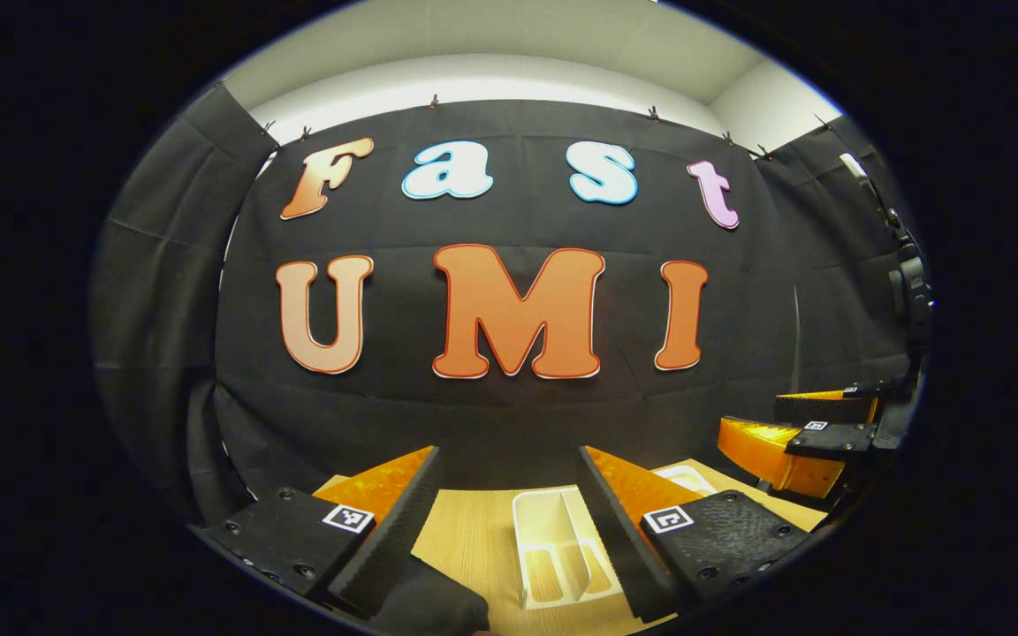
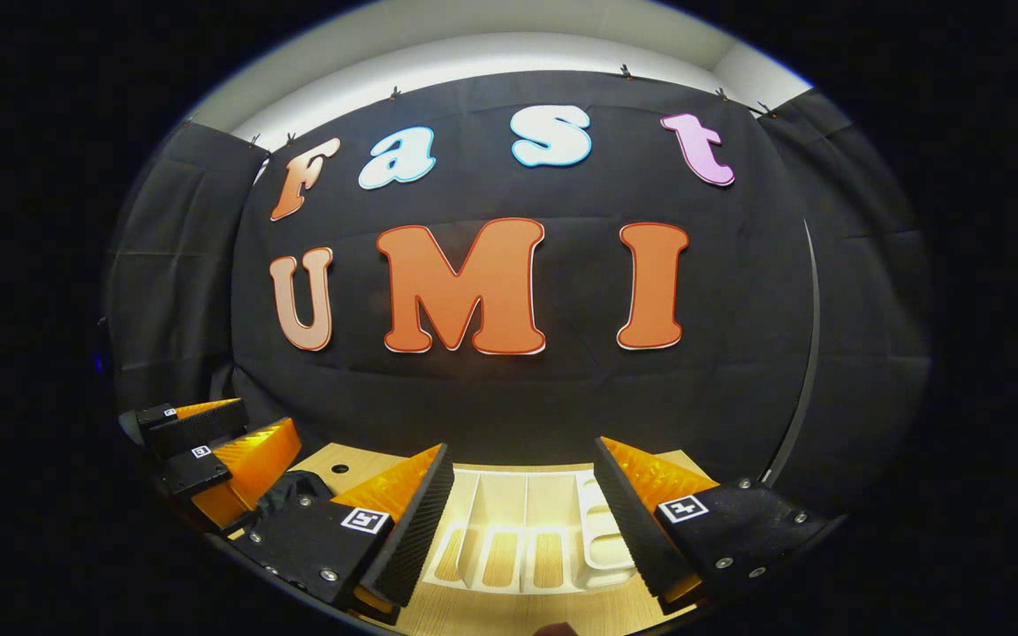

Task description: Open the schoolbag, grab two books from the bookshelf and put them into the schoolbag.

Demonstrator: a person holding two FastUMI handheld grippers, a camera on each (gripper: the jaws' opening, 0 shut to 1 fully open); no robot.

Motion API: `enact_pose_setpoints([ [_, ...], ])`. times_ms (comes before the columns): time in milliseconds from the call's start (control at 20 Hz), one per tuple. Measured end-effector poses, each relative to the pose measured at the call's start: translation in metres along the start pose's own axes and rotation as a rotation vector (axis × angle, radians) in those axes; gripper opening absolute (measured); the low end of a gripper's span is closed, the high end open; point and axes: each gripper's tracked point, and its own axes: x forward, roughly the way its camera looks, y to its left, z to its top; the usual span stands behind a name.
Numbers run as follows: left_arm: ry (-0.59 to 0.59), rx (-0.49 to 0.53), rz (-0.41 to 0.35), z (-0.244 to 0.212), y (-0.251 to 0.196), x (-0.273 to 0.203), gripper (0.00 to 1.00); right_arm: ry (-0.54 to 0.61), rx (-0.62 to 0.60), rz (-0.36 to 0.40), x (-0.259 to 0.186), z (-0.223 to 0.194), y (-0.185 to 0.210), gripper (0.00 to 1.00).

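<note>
Closest in the left gripper view, the left gripper (image 1: 509, 521) hangs over the wooden table (image 1: 474, 539) with its jaws spread wide and nothing between them. A dark, soft-looking mass (image 1: 425, 605) sits at the very bottom edge under its left finger; it may be the schoolbag, though too little of it shows to be sure. If it is, I'd expect limp fabric that sags and folds, best taken by the zip pull or a flap edge, with the other hand steadying the body.

In the right gripper view, the right gripper (image 2: 522, 521) is likewise held above the table (image 2: 332, 468), jaws apart and empty. Just beyond its fingertips stands the white bookshelf (image 2: 509, 530), a slotted rack with upright dividers; the left gripper view catches the same rack (image 1: 553, 548) between its fingers. I can't make out any books in the slots from here; what looks like pale rounded pieces lies in the right-hand part, too unclear to name. Books ought to be stiff and moderately weighty, with smooth covers that could slip, so a pinch across the spine or top edge, square on both covers, seems safest.

Farther off, each view shows the other gripper out to the side, also open, and the black cloth wall behind.
</note>
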Motion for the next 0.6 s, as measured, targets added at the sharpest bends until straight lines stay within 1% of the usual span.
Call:
enact_pose_setpoints([
  [250,0.000,0.002,-0.008,-0.002,0.002,0.000,0.94,0.003,-0.021,0.004,0.000,-0.001,0.007,0.95],
  [400,0.009,-0.009,-0.019,-0.008,-0.002,0.002,0.95,0.008,-0.031,-0.008,0.002,-0.002,0.006,0.94],
  [600,0.015,0.001,-0.034,-0.012,-0.007,0.004,0.95,0.013,-0.031,-0.021,0.000,-0.006,0.002,0.95],
])
